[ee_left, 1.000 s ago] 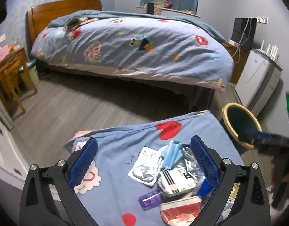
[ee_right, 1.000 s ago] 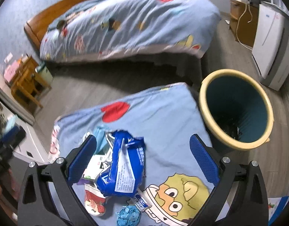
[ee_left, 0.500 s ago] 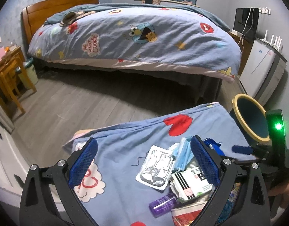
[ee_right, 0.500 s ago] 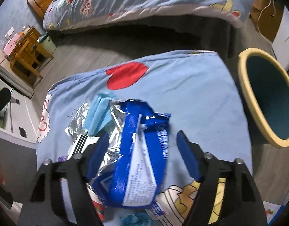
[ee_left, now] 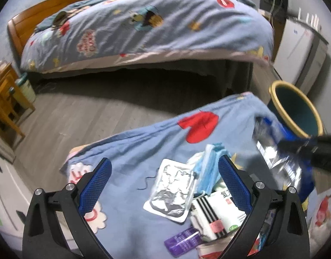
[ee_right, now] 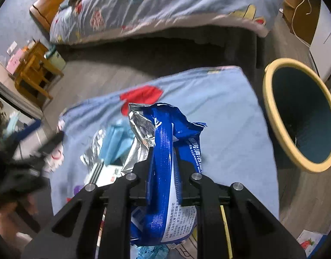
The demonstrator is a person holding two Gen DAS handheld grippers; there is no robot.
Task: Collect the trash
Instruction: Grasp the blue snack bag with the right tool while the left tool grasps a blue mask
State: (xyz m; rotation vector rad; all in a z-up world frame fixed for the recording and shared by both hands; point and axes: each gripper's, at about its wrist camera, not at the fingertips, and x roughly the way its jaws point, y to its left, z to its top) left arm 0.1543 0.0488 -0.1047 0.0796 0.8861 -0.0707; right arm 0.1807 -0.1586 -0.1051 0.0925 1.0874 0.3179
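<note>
Trash lies heaped on a table under a blue cartoon cloth [ee_left: 133, 157]: a silver foil pack [ee_left: 172, 192], a blue face mask [ee_left: 210, 166], a white striped packet [ee_left: 215, 213] and a purple tube [ee_left: 182, 239]. My left gripper [ee_left: 164, 161] hangs open over the foil pack and the mask, touching neither. My right gripper [ee_right: 164, 151] has its jaws closing on a blue wipes packet [ee_right: 165, 129], whose silver-lined top crumples above the pads. That packet [ee_left: 273, 161] shows blurred at the right of the left wrist view. A yellow-rimmed teal bin [ee_right: 301, 116] stands right of the table.
A bed with a blue cartoon duvet [ee_left: 144, 26] fills the back, with grey wood floor [ee_left: 89, 112] between it and the table. A wooden stool [ee_left: 3, 101] stands at the left. A white cabinet [ee_left: 299, 49] stands behind the bin [ee_left: 295, 110].
My right gripper's jaws came together from wide open onto the blue wipes packet. My left gripper sank closer to the trash heap, still open.
</note>
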